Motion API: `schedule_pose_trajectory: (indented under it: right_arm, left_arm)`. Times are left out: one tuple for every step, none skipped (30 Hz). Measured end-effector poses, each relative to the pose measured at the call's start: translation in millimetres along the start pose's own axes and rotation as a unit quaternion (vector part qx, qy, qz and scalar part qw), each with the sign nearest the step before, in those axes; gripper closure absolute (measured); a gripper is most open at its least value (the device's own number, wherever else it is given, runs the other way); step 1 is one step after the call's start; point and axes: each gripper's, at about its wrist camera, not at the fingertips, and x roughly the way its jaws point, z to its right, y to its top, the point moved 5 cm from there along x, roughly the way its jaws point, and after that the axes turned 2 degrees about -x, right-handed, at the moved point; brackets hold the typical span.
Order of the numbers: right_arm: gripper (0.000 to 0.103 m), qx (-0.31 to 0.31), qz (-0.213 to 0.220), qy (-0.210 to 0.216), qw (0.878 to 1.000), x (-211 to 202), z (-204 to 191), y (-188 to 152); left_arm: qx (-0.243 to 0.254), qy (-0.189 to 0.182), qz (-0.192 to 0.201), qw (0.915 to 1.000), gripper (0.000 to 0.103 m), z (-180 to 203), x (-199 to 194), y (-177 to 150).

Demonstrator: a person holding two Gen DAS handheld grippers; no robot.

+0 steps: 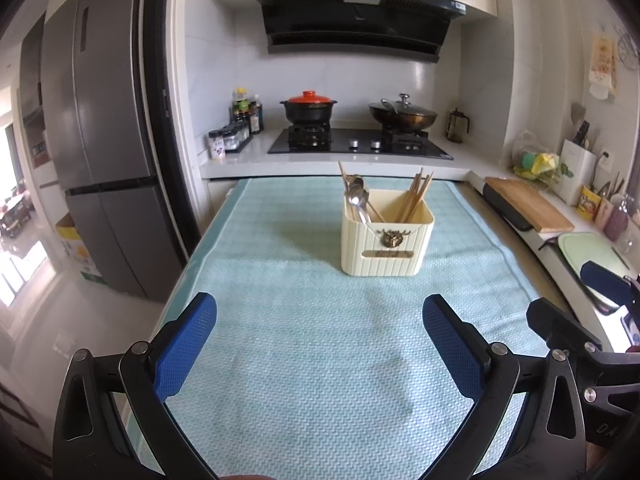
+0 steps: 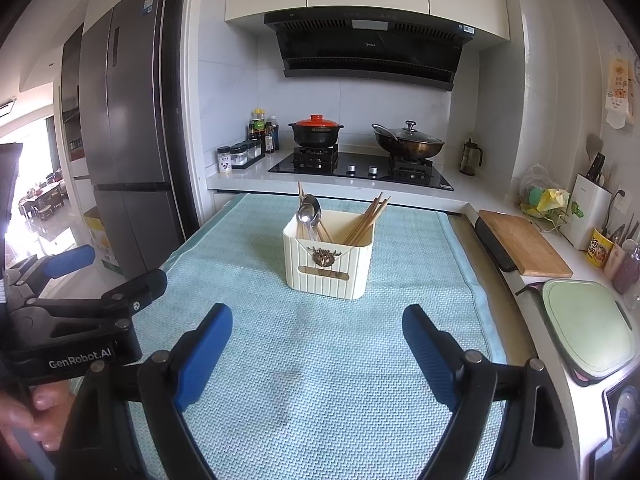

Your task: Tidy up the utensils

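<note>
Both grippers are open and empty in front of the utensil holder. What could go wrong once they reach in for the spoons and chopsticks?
1. The chopsticks lean loose and fanned; gripping one may drag its neighbours out.
2. The spoons share a corner with more sticks, so the right gripper or left gripper may catch the wrong item.
3. The cream holder stands free on the mat; a sideways pull could tip or slide it.

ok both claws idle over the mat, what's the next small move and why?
Probably ease the left claw forward toward the spoons in the cream holder. Both claws are open and empty, the mat is bare, and chopsticks share the spoons' side too, so the mix likely wants sorting.
</note>
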Motion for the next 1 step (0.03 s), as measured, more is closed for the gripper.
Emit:
schedule_pose_trajectory:
  right_arm:
    - [0.014, 0.0, 0.0, 0.0, 1.0, 0.4, 0.3, -0.4]
  left_arm:
    - [0.001, -0.001, 0.0, 1.0, 0.001, -0.2, 0.3, 0.2]
